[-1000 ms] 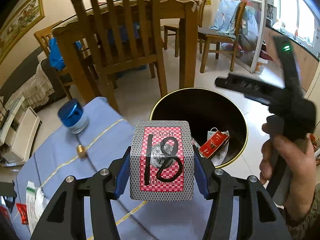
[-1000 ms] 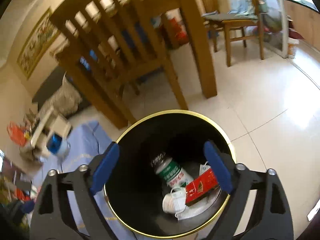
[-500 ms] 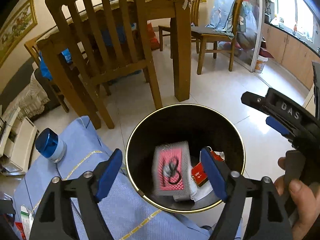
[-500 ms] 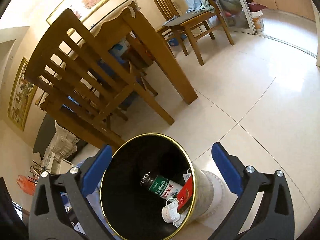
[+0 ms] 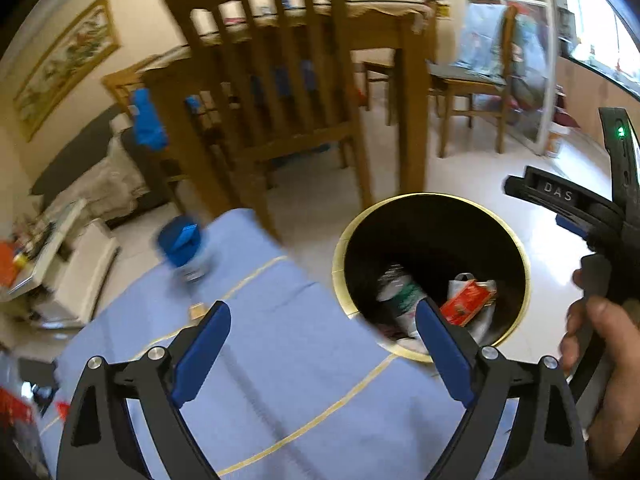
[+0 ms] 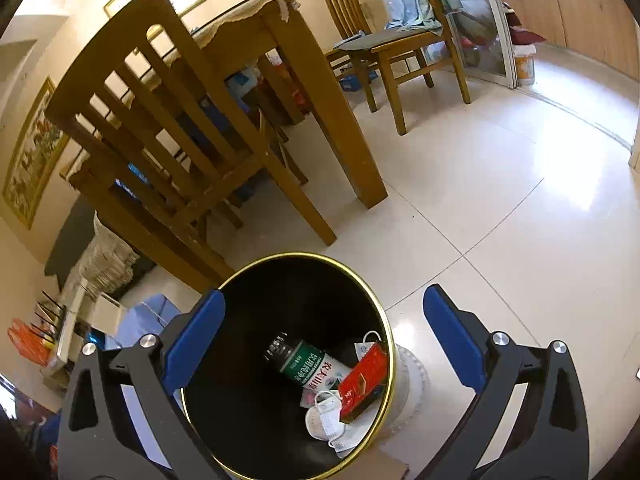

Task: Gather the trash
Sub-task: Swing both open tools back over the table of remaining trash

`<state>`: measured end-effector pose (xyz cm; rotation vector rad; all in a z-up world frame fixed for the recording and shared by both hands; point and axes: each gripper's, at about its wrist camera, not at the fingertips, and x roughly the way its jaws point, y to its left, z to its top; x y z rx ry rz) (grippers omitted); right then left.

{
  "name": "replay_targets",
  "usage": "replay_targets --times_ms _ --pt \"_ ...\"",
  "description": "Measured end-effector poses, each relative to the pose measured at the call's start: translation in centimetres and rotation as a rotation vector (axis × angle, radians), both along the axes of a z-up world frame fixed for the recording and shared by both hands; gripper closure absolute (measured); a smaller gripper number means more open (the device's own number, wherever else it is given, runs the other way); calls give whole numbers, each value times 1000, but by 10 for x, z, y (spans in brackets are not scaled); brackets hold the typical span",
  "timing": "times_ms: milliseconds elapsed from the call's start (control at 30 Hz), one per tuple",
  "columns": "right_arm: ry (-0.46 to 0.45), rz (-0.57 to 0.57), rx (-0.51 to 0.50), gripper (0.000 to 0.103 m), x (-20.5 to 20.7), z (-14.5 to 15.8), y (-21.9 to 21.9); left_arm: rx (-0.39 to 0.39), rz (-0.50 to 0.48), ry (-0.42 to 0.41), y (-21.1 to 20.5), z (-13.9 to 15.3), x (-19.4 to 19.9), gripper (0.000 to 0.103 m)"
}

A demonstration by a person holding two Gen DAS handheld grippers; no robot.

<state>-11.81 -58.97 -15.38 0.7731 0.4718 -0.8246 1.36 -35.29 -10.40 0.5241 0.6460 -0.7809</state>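
Note:
A black trash bin with a gold rim (image 5: 520, 248) (image 6: 384, 320) stands on the floor beside the blue-clothed table (image 5: 280, 360). Inside lie a green-labelled bottle (image 6: 308, 364), a red packet (image 6: 364, 380) and a white face mask (image 6: 324, 420). My left gripper (image 5: 320, 352) is open and empty above the table's edge, just left of the bin. My right gripper (image 6: 320, 340) is open and empty above the bin; its body shows in the left wrist view (image 5: 560, 200). The dropped card box is not visible in the bin.
A blue-capped jar (image 5: 180, 244) and a small brass piece (image 5: 198, 312) sit on the blue cloth. A wooden chair (image 6: 168, 128) and a wooden table (image 6: 320, 100) stand behind the bin. Scraps lie at the cloth's left edge (image 5: 60, 408).
My left gripper opened and dropped the red patterned card box into the bin, then pulled back left over the table. My right gripper stayed open and rose a little.

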Motion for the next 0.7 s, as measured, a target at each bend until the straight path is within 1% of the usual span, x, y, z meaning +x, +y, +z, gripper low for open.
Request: replay_targets --times_ms 33,100,133,233,300,333,400,433,467,500,567,600,633,700 --pt "21 8 -18 5 5 1 5 -6 35 -12 12 3 2 10" --pt "45 22 -44 5 12 3 10 -30 87 -8 37 9 7 10" --pt "59 37 -69 5 18 5 16 -45 117 -4 51 12 10 7" --pt "71 79 -129 5 29 12 31 -67 205 -13 93 18 19 7" --pt "75 119 -176 5 37 19 46 -77 265 -23 125 19 23 7" --pt "81 156 -205 5 44 23 58 -79 288 -24 138 19 25 7" --pt "89 213 -220 5 53 27 76 -80 349 -19 172 14 30 7" --pt "84 270 -223 5 60 29 93 -79 399 -10 200 8 34 7" --pt "78 325 -227 5 66 30 110 -78 433 -3 219 4 38 7" --pt "74 397 -239 5 74 31 133 -75 461 5 235 0 41 7" --pt "59 565 -256 5 94 34 180 -53 553 15 278 -14 48 7" --pt "52 659 -253 5 104 34 202 -42 587 14 294 -19 51 7" --pt "52 785 -244 5 120 33 232 -26 626 11 313 -25 54 7" --pt "60 986 -234 5 146 30 285 -2 691 2 343 -33 56 7"
